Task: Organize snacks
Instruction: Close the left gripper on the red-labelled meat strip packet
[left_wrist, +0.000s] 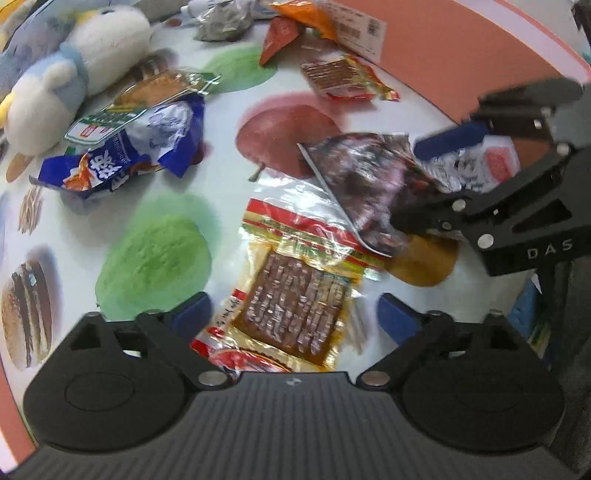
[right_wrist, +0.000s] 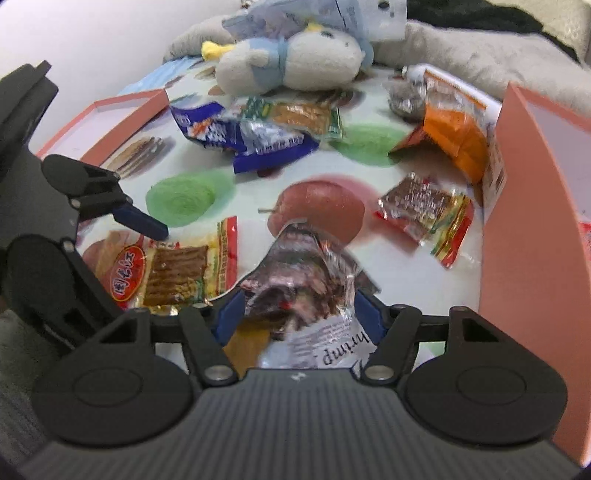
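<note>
Two grippers work over a printed tablecloth (left_wrist: 155, 258). On the left gripper (left_wrist: 291, 314) the blue fingers (left_wrist: 192, 310) stand wide apart, touching nothing, with a clear packet of dried tofu (left_wrist: 295, 295) lying flat on the cloth between and beneath them. The right gripper (right_wrist: 299, 314) has its blue pads (right_wrist: 229, 314) pressed against both sides of a crumpled dark foil snack packet (right_wrist: 299, 273), which is gripped and raised off the cloth; the left wrist view shows it (left_wrist: 362, 184) lying over the tofu packet's far right corner. Farther out sit a blue wrapper (left_wrist: 122, 155) and a green-edged packet (left_wrist: 147, 96) at far left, and a second tofu packet (left_wrist: 343, 77) and an orange bag (left_wrist: 306, 18) at far right. A plush toy (left_wrist: 74, 74) lies at the far left edge. Pink box walls (right_wrist: 535, 240) stand to the right.
</note>
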